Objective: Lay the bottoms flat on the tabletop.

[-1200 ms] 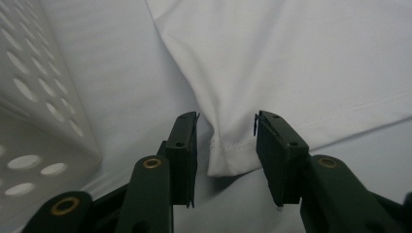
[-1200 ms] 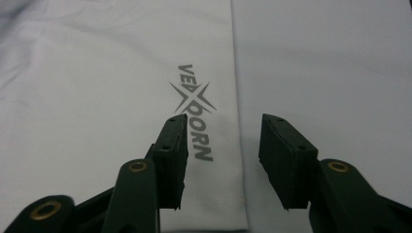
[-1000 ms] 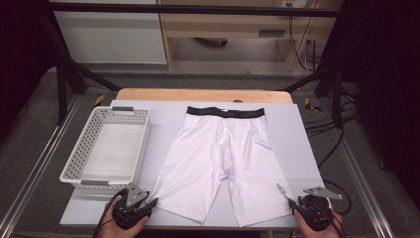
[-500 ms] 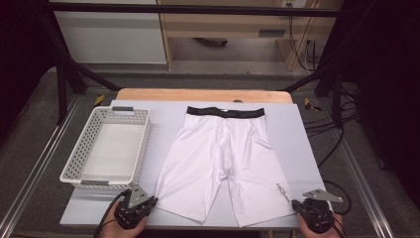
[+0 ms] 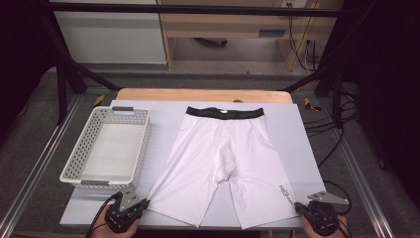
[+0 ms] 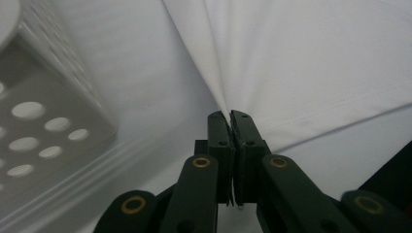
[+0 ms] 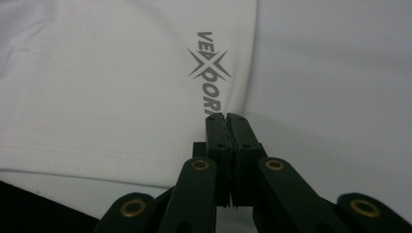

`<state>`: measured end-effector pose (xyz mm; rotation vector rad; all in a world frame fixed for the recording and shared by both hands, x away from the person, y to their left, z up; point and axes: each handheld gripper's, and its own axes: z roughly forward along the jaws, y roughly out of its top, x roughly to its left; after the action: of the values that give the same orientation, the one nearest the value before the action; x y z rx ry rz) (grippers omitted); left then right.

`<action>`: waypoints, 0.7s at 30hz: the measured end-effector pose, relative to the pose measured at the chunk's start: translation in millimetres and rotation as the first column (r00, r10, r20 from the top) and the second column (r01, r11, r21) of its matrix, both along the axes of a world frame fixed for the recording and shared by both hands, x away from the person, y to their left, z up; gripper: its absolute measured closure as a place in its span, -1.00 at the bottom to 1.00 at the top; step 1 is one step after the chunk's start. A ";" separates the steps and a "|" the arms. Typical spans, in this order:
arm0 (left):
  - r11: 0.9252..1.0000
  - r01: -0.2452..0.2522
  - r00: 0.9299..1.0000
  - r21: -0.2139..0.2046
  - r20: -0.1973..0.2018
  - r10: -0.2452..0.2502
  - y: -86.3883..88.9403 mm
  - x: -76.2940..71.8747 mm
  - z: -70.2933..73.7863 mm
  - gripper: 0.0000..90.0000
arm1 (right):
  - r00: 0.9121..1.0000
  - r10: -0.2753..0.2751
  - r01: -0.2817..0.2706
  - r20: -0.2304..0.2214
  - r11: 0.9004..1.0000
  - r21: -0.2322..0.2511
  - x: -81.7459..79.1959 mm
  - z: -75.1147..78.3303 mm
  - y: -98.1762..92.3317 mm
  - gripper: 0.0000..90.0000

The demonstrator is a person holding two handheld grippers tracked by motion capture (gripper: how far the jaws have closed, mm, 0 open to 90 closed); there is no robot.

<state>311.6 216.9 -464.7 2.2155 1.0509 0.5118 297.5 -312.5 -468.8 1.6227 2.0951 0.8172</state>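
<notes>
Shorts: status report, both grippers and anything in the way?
Left gripper shut on shorts hem corner. Right gripper shut on other leg's outer edge. Basket beside, apart. Nothing blocking.

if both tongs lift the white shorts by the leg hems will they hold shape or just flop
The white shorts will probably flop: thin cloth already gathers into folds where the left tongs pinch it. They are likely light, lying flat in a thin layer. The black waistband looks thicker and may drag last across the table.
</notes>
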 end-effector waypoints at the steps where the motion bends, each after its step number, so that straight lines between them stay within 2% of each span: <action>1: 1.000 -0.004 1.000 0.000 0.002 0.004 -0.5 0.1 0.0 0.91 | 1.000 0.007 -0.007 -0.001 1.000 0.002 -0.7 0.1 0.6 0.98; 4: 1.000 0.002 1.000 -0.021 0.031 -0.002 -3.8 0.0 1.9 0.72 | 1.000 -0.001 0.001 0.012 1.000 -0.013 -1.3 0.2 -0.3 0.87; 6: 0.999 0.013 0.999 -0.044 0.044 -0.011 -8.9 -0.7 3.8 0.63 | 0.999 -0.025 0.027 0.046 0.999 -0.030 -1.1 3.5 0.6 0.66; 9: 0.996 0.055 0.997 -0.073 0.058 -0.051 -22.1 -1.0 5.0 0.55 | 0.994 -0.034 0.036 0.106 0.999 -0.025 2.2 12.4 10.8 0.50; 11: 0.994 0.087 0.995 -0.071 0.063 -0.082 -34.3 0.3 5.0 0.51 | 0.991 0.005 -0.002 0.131 1.000 -0.024 8.4 15.8 27.0 0.43; 14: 0.990 0.132 0.989 -0.054 0.069 -0.128 -51.9 2.4 5.7 0.48 | 0.987 0.079 -0.075 0.136 0.997 -0.037 21.3 17.4 59.3 0.35; 16: 0.988 0.151 0.986 -0.041 0.075 -0.148 -59.9 4.9 6.3 0.45 | 0.982 0.122 -0.119 0.143 0.993 -0.028 31.1 17.9 79.6 0.33; 20: 0.983 0.162 0.986 -0.082 0.053 -0.158 -69.6 13.5 4.6 0.41 | 0.974 0.188 -0.191 0.129 0.982 0.007 53.8 14.6 110.3 0.25; 21: 0.983 0.166 0.986 -0.084 0.050 -0.162 -72.3 14.1 3.6 0.41 | 0.973 0.194 -0.199 0.127 0.979 0.031 58.6 14.0 117.1 0.22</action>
<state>325.7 144.6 -461.0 2.1797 0.8436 0.4302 356.0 -195.3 -454.8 1.3625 2.1873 1.0062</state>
